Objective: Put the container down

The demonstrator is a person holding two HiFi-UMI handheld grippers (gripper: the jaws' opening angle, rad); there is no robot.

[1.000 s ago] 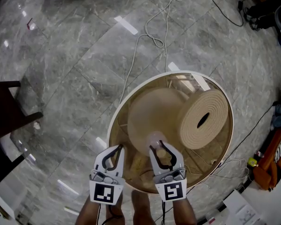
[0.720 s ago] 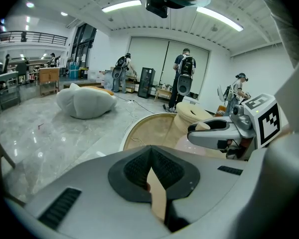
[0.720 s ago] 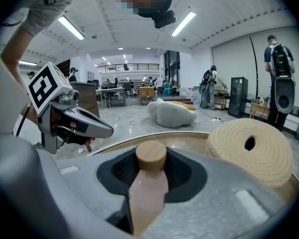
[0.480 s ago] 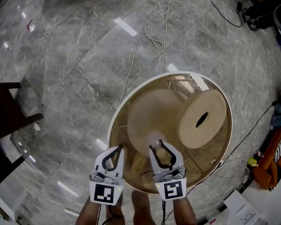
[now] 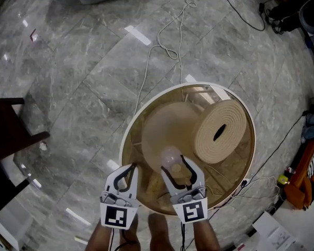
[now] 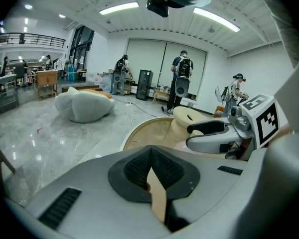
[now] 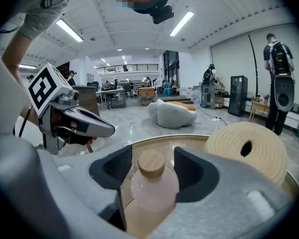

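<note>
Though looking steeply down, head view gives only a pale round blob for pink bottle, betw. jaws of right gripper over round table. Puts left gripper just beside, rolled mat further back.

Left gripper view: shows jaws together, nothing betw. them. Hides bottle behind right gripper.

Right gripper view: shows jaws opening, pads just clear of bottle's sides. Adds wooden cap, not made out from head view. Appears upright, long axis approx. vertical, cap uppermost. Hides base behind gripper body.
</note>
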